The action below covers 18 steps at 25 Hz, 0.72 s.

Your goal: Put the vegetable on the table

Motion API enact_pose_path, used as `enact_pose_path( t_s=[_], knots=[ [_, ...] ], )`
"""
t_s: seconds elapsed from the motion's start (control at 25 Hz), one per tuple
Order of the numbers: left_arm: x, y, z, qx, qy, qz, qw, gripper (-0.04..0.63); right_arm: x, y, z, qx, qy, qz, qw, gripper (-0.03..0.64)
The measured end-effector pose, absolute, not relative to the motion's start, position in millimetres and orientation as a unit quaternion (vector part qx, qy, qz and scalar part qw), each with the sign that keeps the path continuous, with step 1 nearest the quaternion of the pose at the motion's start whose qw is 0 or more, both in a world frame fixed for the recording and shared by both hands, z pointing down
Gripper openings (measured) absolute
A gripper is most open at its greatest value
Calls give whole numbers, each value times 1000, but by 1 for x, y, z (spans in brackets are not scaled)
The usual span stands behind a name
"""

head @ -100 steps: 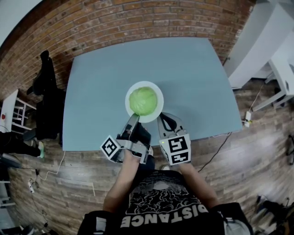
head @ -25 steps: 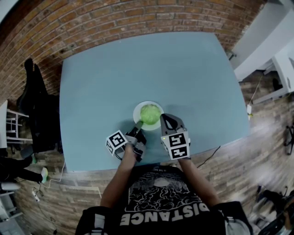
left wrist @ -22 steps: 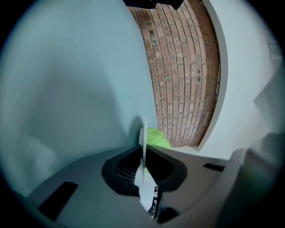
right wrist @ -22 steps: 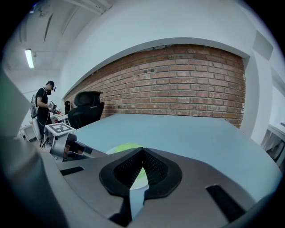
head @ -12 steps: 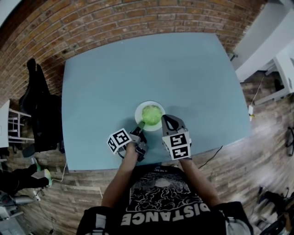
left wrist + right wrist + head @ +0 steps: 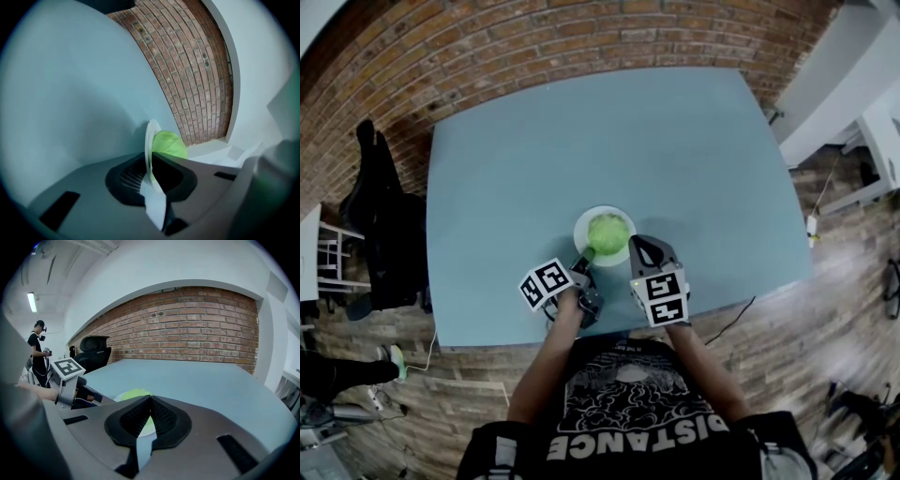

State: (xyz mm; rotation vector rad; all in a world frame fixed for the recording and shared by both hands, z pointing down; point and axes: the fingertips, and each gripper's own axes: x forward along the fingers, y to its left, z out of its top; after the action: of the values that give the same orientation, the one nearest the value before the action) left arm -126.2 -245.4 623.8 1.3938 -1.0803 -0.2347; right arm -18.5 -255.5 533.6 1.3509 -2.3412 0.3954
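Observation:
A round green cabbage (image 6: 607, 231) lies on a white plate (image 6: 585, 221) near the front of the blue-grey table (image 6: 516, 150). My left gripper (image 6: 584, 255) is shut on the plate's near-left rim. In the left gripper view the plate (image 6: 150, 140) stands edge-on between the jaws of that gripper (image 6: 151, 157), and the cabbage (image 6: 169, 144) bulges to its right. My right gripper (image 6: 637, 243) sits just right of the plate, shut with nothing in it. In the right gripper view, the tips of that gripper (image 6: 150, 400) meet in front of the cabbage (image 6: 133, 393).
A brick wall (image 6: 581, 37) runs behind the table. A black office chair (image 6: 380, 216) stands at the table's left, and a person (image 6: 37, 345) stands beyond it. White furniture (image 6: 853, 84) is at the right. A cable (image 6: 736, 314) hangs off the front edge.
Over the last second the left gripper and the plate it holds shifted only slightly. Four seconds ago the head view was much closer to the plate.

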Motion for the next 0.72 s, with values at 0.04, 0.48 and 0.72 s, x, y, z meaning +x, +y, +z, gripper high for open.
enact_pose_path(
  t_s=[0.04,0.48,0.72],
  knots=[
    [-126,-245,625,612,-478,-88,624,25,-18,-255,534,484,-839,142,204,8],
    [-133,-246,625,626,-531,-3,571,61,-13,-254,532,482,-841,139,202,8],
    [-134,-250,621,639,-546,33,541,136,-12,-254,530,477,-844,138,202,8]
  ],
)
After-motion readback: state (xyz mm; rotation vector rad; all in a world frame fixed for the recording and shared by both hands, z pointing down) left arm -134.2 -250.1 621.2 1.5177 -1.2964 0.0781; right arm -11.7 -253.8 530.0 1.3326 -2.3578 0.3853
